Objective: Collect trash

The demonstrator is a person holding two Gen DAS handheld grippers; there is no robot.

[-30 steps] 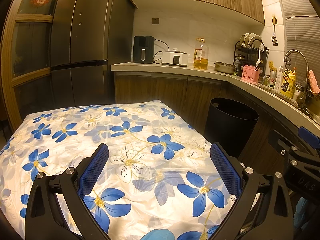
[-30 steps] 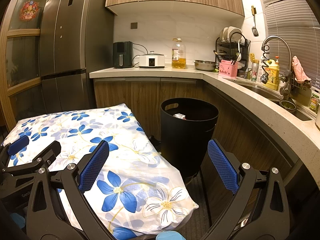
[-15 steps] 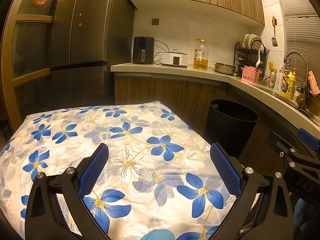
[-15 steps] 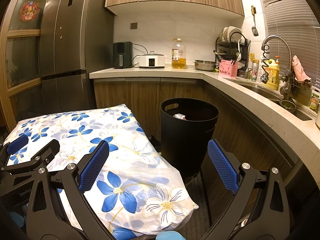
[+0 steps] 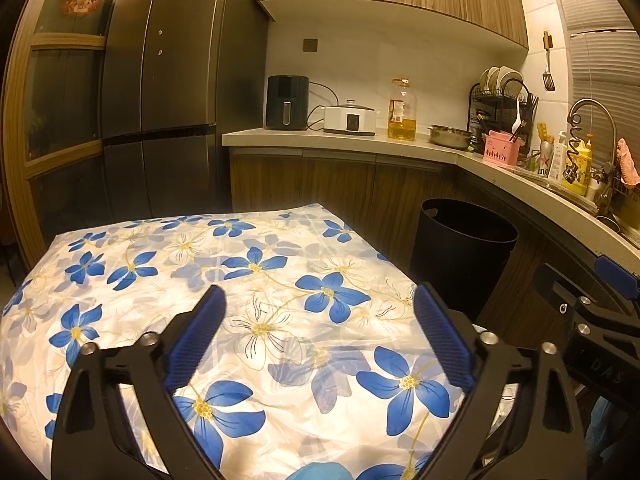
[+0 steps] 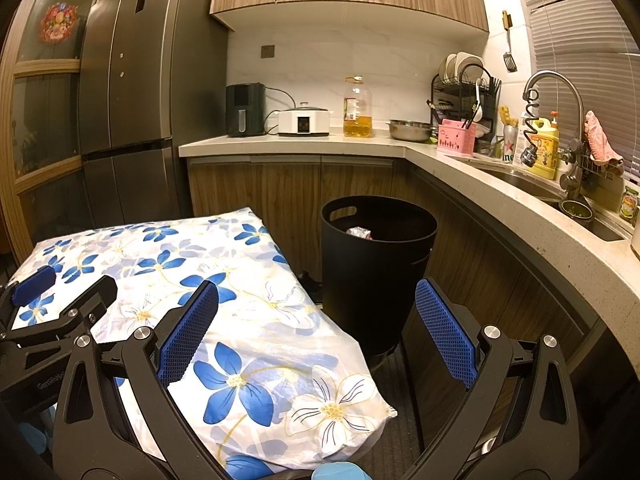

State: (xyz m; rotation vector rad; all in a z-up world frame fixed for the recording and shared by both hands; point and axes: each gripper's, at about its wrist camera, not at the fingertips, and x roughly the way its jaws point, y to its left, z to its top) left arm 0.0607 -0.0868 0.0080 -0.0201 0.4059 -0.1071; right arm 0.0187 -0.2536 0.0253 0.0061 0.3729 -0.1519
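Kitchen, warm light. Left gripper [image 5: 320, 340]: jaws spread wide over the flowered cloth [image 5: 248, 280], nothing between the blue pads [image 5: 196, 336]; the jaws have just been closing a little, and grasp nothing. Right gripper [image 6: 316, 332]: jaws spread wide, released, nothing between them; it hangs past the cloth's near right corner, with the floor and the bin beyond. Flowered cloth: white with blue blossoms, covering a raised surface whose nature cannot be told. Trash bin [image 6: 376, 264]: black, round, open-topped, with a handle cut-out near its rim; it stands on the floor just beside the cloth's right edge and against the lower cabinets. Trash [image 6: 360, 233]: one crumpled pale piece lying inside the bin, seen only in the right wrist view. Worktop [image 6: 304, 142]: L-shaped; along its back edge a black air fryer [image 6: 245, 110], a white cooker [image 6: 304, 121], an oil bottle [image 6: 357, 108] and a steel bowl [image 6: 410, 130]; near its corner a pink caddy [image 6: 456, 138] and a dish rack [image 6: 464, 92]. Fridge [image 6: 140, 80]: tall, dark, at the worktop's left end.
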